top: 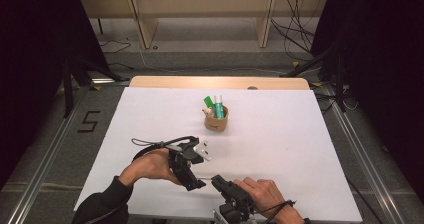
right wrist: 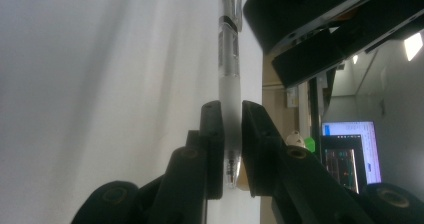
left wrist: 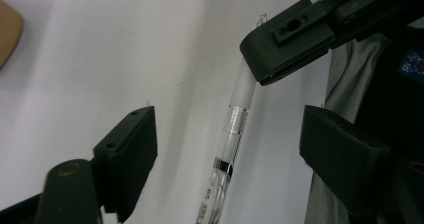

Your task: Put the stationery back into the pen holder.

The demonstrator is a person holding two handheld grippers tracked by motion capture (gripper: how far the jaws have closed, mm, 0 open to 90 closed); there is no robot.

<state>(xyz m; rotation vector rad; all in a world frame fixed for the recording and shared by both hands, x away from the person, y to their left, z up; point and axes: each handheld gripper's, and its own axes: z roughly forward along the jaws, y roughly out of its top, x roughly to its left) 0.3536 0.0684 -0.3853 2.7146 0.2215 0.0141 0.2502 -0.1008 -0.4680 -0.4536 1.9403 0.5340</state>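
Pinching one clear pen [right wrist: 229, 84] near its tip, our right gripper [right wrist: 230, 134] has its jaws pressed on the frosted grip. Our left gripper [left wrist: 227, 139] stands spread with the pen's barrel between its jaws, neither pad touching it. No earlier picture is at hand, so we tell only this stance.

From above we count two grippers, left [top: 192, 169] and right [top: 222, 184], both nearer to us than the cup [top: 216, 119], and one pen, too thin to make out there. One tan cup holds three things, two of them green.

Beyond the cup, the white table [top: 280, 149] ends at a wooden edge, then grey floor and a shelf [top: 200, 14]. Past the pen, the right gripper view has a lit screen [right wrist: 350, 154].
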